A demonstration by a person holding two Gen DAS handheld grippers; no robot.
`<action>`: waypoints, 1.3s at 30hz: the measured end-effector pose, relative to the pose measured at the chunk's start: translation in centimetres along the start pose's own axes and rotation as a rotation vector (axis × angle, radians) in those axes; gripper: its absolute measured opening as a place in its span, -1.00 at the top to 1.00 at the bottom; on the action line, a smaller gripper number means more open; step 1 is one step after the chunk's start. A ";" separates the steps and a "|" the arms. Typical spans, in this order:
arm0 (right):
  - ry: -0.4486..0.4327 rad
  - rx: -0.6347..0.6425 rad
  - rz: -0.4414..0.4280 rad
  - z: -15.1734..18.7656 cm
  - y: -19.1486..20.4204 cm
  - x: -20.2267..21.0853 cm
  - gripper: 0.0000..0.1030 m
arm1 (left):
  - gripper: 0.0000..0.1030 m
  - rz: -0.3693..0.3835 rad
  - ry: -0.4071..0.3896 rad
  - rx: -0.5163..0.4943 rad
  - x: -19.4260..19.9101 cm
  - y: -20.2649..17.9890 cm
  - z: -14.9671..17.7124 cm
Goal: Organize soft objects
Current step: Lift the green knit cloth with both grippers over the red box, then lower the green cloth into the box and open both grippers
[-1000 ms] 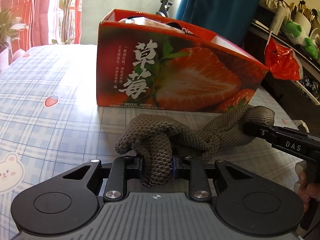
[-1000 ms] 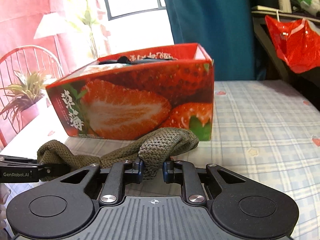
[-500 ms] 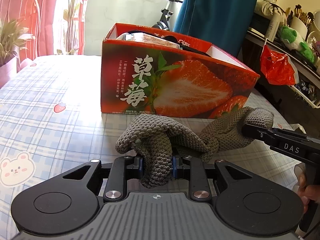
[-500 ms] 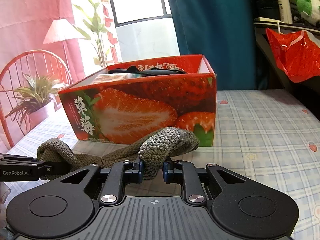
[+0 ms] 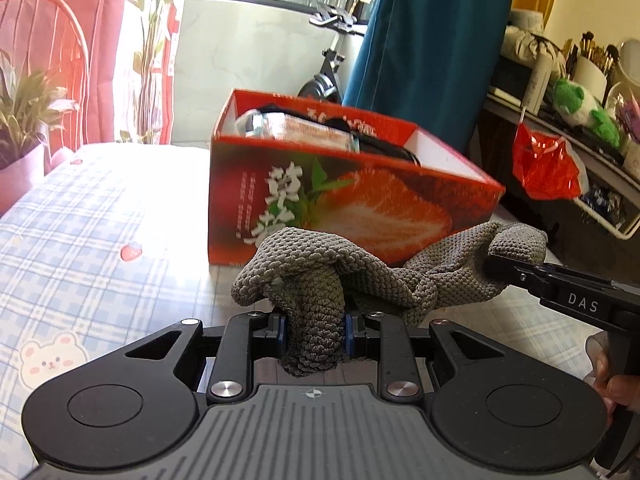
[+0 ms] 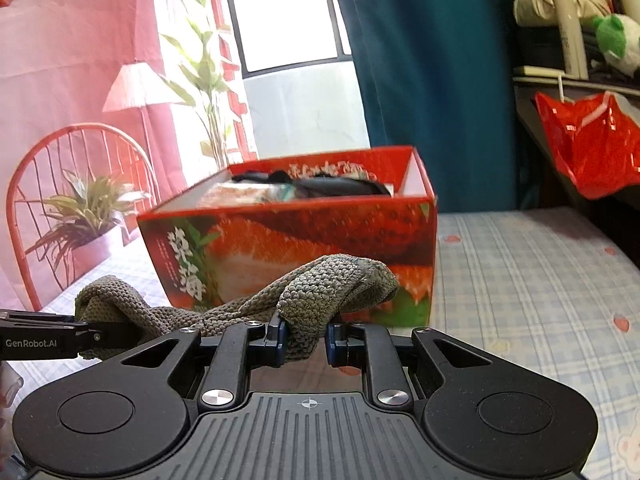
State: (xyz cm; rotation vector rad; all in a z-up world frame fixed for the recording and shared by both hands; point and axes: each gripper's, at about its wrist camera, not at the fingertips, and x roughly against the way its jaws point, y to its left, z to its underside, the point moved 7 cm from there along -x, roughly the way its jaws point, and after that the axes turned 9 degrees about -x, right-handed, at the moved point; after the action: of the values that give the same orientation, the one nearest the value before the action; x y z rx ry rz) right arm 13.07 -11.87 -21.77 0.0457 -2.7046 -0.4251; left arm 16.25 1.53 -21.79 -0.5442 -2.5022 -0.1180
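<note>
Your left gripper (image 5: 313,326) has its fingers clamped on one end of the grey-green knitted cloth (image 5: 372,276); your right gripper (image 6: 304,338) pinches the opposite end. The cloth hangs stretched between them, above the checked desk (image 5: 80,216), just in front of the open strawberry box (image 5: 360,184), which holds dark items.

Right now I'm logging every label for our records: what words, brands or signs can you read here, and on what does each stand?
"DAS": on the right tongs, seen from the left wrist.
"GenRobot.AI": on the left tongs, seen from the right wrist.
"草莓": large white characters on the strawberry box.
The small print beside them is too blurred to read.
The white writing on the box's inner back wall is unreadable.
</note>
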 end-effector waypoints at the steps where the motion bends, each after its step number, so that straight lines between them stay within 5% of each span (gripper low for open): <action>1: -0.008 0.005 -0.003 -0.3 0.1 0.1 0.68 | 0.49 0.001 -0.009 0.002 0.2 0.1 -0.4; 13: -0.090 0.098 -0.031 -8.1 1.9 -1.0 0.68 | 0.49 0.003 -0.148 -0.067 0.1 1.6 -10.8; 22: 0.001 0.204 0.016 -12.8 1.9 -6.1 0.68 | 0.49 0.038 -0.030 -0.099 -6.4 2.6 -15.4; 39: 0.274 0.191 0.054 -11.4 0.0 -14.2 0.68 | 0.49 0.088 0.167 -0.097 -14.2 3.0 -15.2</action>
State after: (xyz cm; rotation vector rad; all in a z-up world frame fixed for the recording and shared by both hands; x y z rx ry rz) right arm 30.60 -13.86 -17.24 0.0783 -2.4598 -0.1317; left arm 36.01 -3.78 -17.00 -0.6558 -2.3155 -0.2421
